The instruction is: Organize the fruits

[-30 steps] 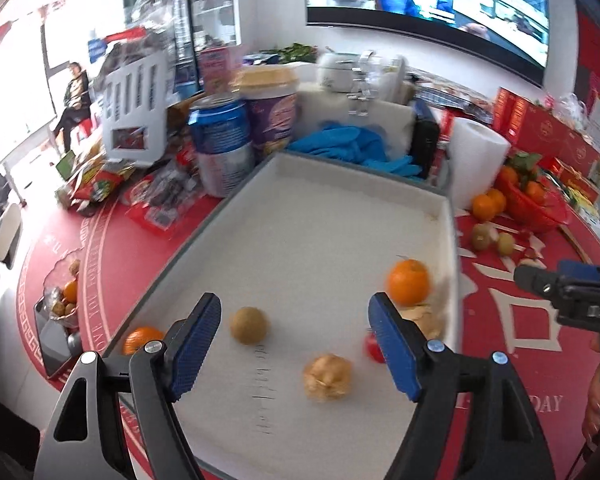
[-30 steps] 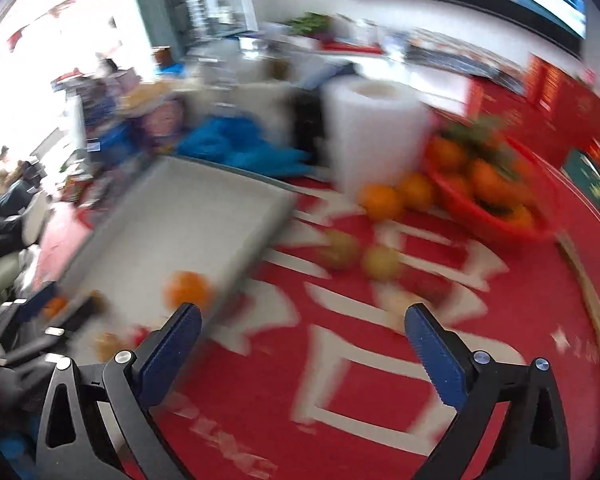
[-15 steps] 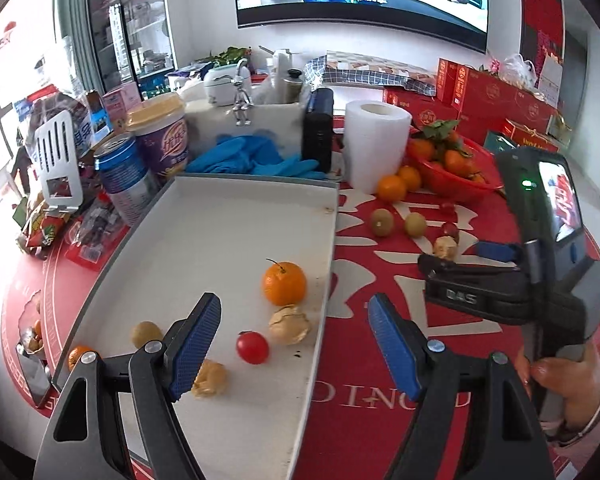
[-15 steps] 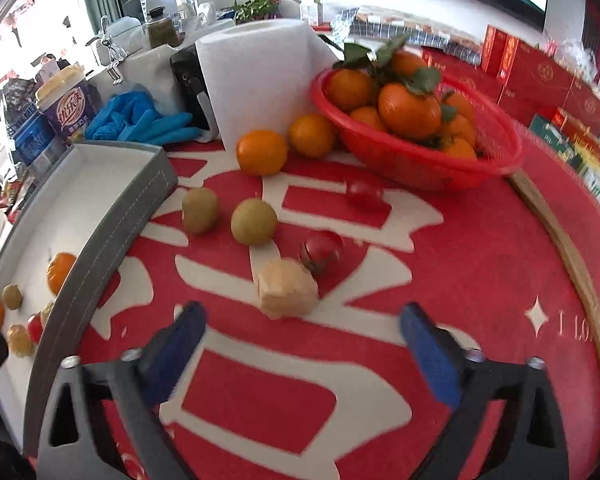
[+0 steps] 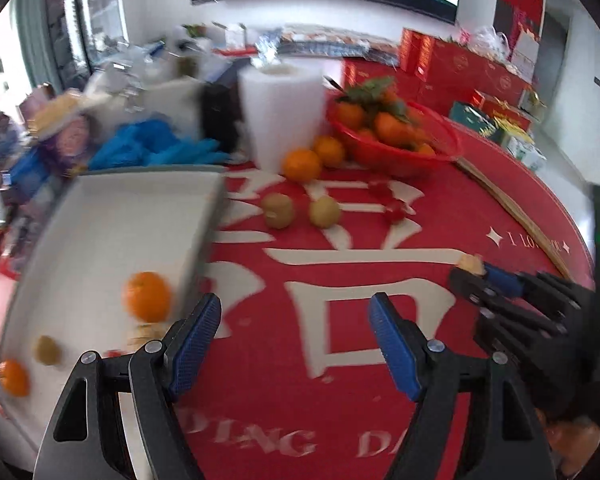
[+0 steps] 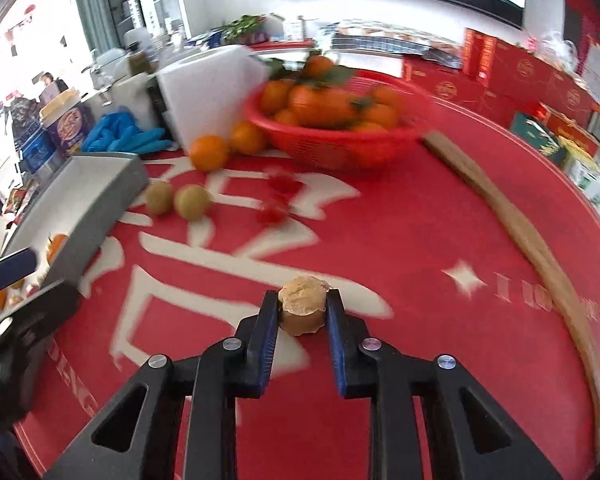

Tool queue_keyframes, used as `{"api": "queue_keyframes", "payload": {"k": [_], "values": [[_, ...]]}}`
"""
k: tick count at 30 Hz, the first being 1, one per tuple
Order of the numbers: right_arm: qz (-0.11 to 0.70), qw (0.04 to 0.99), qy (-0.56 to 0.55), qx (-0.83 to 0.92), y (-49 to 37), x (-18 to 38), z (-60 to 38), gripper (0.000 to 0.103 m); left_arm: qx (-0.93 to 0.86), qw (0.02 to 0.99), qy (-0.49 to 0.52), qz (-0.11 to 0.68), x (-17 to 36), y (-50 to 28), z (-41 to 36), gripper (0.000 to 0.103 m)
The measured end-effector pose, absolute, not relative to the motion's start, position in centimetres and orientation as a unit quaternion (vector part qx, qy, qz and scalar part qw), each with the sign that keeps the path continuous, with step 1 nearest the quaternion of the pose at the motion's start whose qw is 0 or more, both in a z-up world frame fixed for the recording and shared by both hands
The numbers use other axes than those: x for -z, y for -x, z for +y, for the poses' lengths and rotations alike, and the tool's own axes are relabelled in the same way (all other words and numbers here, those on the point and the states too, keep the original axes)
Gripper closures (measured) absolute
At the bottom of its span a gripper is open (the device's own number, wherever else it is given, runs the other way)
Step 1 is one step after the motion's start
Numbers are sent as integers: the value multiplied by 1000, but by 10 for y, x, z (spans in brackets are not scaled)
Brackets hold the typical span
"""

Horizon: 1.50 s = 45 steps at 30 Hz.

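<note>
Two views tell the risk. From the left wrist, the left gripper (image 5: 296,336) hangs spread and empty over the red tablecloth (image 5: 380,420), beside the white tray (image 5: 112,216) that holds an orange (image 5: 147,295); if it swings back carelessly, its finger could knock the tray wall. From the right wrist, the right gripper (image 6: 303,312) has just closed and pinches the tan papery fruit (image 6: 303,305) by the very tips; such a light husk could crush or slip out on the way to the tray.
</note>
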State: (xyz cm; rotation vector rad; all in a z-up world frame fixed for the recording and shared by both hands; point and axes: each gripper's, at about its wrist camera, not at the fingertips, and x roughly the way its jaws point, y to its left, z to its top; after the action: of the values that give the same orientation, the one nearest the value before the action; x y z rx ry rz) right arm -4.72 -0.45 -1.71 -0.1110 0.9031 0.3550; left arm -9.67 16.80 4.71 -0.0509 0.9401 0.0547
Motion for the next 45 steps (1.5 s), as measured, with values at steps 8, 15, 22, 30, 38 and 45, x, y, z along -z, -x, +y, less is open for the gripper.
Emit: {"api": "queue_keyframes", "payload": {"k": [8, 15, 22, 30, 38, 45], "values": [[426, 894, 29, -136, 76, 17, -65, 78, -3, 882, 14, 471, -27, 48, 119, 24], [423, 896, 6, -136, 79, 17, -80, 78, -11, 881, -6, 473, -17, 14, 93, 30], [419, 898, 16, -132, 79, 17, -76, 78, 2, 886, -21, 463, -20, 18, 88, 77], [418, 899, 45, -122, 82, 18, -70, 76, -33, 894, -4, 446, -19, 113, 131, 74], [403, 903, 94, -115, 91, 17, -59, 16, -43, 894, 25, 446, -14, 121, 154, 22], [434, 893, 57, -108, 85, 24, -82, 14, -34, 893, 26, 447, -12, 122, 152, 19]]}}
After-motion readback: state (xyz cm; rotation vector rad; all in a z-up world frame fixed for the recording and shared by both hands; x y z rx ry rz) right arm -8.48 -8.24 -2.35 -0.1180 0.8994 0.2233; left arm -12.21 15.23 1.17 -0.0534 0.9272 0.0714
